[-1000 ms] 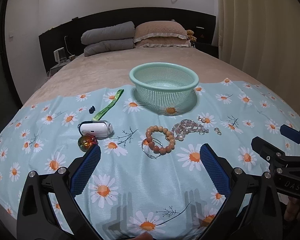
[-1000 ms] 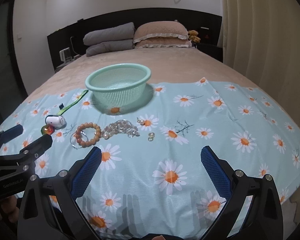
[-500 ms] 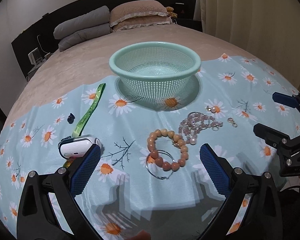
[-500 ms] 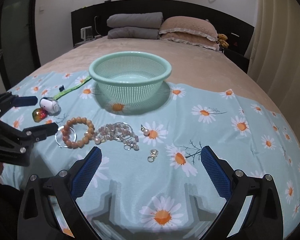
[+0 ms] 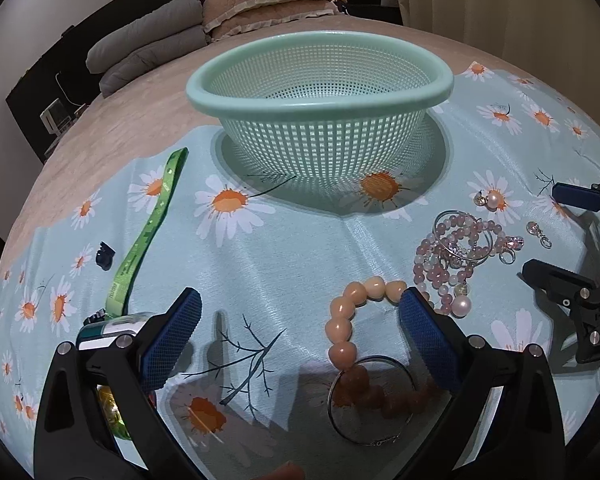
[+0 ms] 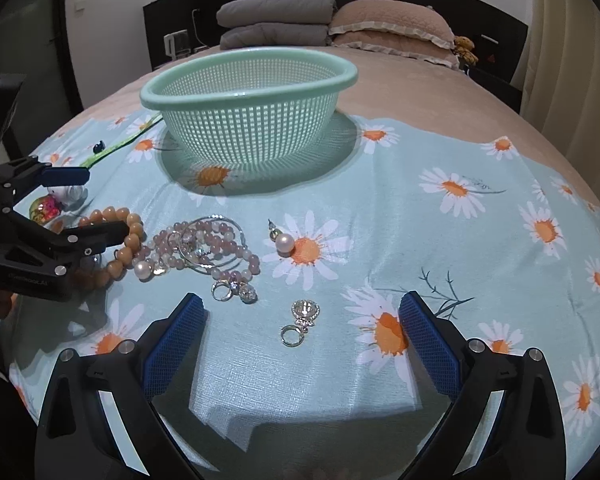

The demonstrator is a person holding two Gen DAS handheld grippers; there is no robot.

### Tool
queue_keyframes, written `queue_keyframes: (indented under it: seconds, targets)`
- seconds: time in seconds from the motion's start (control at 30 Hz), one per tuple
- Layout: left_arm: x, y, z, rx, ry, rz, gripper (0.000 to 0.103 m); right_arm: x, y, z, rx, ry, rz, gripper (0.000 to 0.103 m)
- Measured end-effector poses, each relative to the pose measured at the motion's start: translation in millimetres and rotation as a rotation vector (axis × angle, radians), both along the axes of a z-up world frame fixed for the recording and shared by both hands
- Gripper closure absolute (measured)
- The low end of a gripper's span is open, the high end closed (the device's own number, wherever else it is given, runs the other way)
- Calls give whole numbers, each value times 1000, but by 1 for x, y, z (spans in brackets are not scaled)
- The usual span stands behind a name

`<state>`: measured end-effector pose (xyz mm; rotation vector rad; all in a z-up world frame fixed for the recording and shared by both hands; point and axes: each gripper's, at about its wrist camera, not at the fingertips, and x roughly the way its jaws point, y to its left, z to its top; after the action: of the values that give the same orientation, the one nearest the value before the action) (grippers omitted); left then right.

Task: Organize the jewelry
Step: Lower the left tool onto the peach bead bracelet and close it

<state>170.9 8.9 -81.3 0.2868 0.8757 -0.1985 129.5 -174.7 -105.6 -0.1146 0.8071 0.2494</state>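
A mint green mesh basket (image 5: 320, 96) (image 6: 248, 80) stands empty on the daisy cloth (image 5: 280, 264). In front of it lie an orange bead bracelet (image 5: 342, 328) (image 6: 132, 236) with a silver bangle (image 5: 372, 400), a pink bead bracelet pile (image 5: 456, 256) (image 6: 208, 244), a pearl earring (image 6: 284, 242) (image 5: 490, 200) and a crystal earring (image 6: 302, 316) (image 5: 538, 232). My left gripper (image 5: 298, 330) is open, low over the orange bracelet. My right gripper (image 6: 300, 338) is open, with the crystal earring between its fingers.
A green strap (image 5: 148, 232), a small dark clip (image 5: 105, 255), a white case (image 5: 108, 330) and a shiny ball (image 6: 44, 208) lie at the left. Pillows (image 6: 388, 24) and folded grey bedding (image 6: 276, 20) are at the bed's head. Curtains hang on the right.
Both grippers have moved forward and down toward the jewelry. The left now sits over the orange bracelet, the right over the crystal earring. Both stay open.
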Motion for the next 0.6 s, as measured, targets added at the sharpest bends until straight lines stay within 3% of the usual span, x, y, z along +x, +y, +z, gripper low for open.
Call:
queue_keyframes:
  seconds: [0.07,0.2,0.27,0.6]
  targets:
    - [3,-1,-6,19,9,6,6,0,-3,-2,28,-4,3,9]
    - [6,3,-13,-20,27,15,4,4,-9,-8,76,24,4,7]
    - [8,8,-15,-60,40,25,4,4,-8,-9,70,24,4,6]
    - [5,5,-19,-58,20,20,4,6,-6,-11,56,25,3,6]
